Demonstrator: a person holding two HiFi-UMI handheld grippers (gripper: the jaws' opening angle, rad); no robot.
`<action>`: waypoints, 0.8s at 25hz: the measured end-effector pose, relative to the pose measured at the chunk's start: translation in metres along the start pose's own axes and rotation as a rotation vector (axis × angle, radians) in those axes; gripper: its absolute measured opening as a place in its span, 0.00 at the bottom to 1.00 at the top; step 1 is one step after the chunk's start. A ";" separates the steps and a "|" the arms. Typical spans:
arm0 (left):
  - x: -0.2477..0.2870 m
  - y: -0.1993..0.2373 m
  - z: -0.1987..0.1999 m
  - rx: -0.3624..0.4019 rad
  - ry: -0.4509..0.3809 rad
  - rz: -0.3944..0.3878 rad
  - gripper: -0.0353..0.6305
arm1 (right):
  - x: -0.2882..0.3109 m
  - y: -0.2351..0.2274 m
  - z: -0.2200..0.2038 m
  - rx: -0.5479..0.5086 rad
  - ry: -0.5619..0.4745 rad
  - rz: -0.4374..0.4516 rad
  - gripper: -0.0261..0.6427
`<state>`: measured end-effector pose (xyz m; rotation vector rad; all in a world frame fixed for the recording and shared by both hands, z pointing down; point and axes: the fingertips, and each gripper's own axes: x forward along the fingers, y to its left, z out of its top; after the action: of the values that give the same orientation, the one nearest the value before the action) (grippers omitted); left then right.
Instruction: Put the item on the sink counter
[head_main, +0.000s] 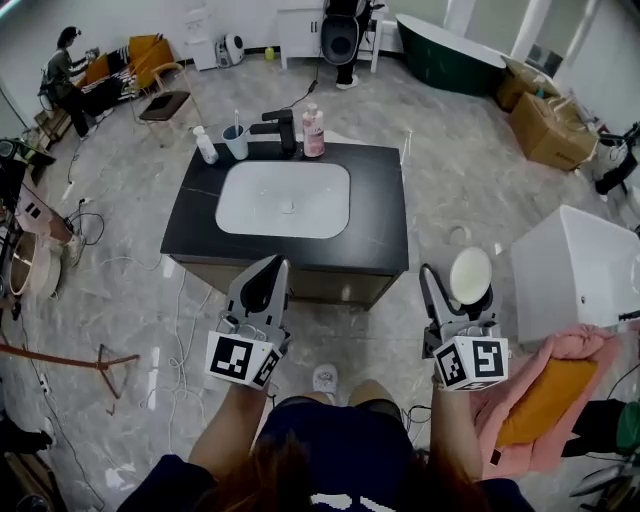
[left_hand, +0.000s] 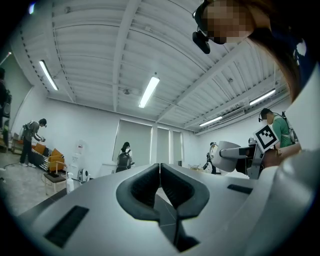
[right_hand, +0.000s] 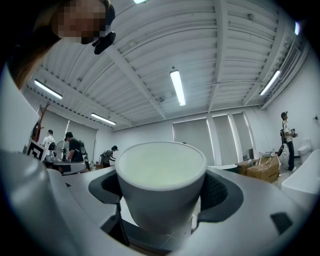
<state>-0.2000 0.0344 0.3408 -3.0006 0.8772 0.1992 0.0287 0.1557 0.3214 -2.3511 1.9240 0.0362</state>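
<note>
Right gripper view: my right gripper (right_hand: 162, 200) is clamped on the white cup (right_hand: 160, 167), rim up, probably so it travels level.
Left gripper view: my left gripper (left_hand: 160, 170) has its jaws together on nothing, idle.
Sink counter (head_main: 385, 215): ahead of me; the cup is not on it yet. Its right edge is bare, while bottles (head_main: 313, 132) line the far edge.
Writing: none legible, only square markers (head_main: 240, 357).

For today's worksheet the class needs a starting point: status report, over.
Left tongs shut, empty. Right tongs shut on white cup, held short of sink counter. Pink bottle, tap at its back edge.
</note>
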 end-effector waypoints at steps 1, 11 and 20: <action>0.009 0.006 0.000 -0.001 0.000 -0.004 0.09 | 0.009 -0.001 -0.001 -0.001 0.003 -0.001 0.71; 0.082 0.061 -0.019 -0.011 0.020 0.043 0.09 | 0.099 -0.023 -0.021 0.006 0.038 0.032 0.71; 0.208 0.096 -0.035 -0.004 0.020 0.115 0.09 | 0.236 -0.093 -0.026 0.010 0.051 0.108 0.71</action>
<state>-0.0736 -0.1596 0.3519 -2.9625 1.0531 0.1725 0.1655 -0.0594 0.3335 -2.2611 2.0680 -0.0248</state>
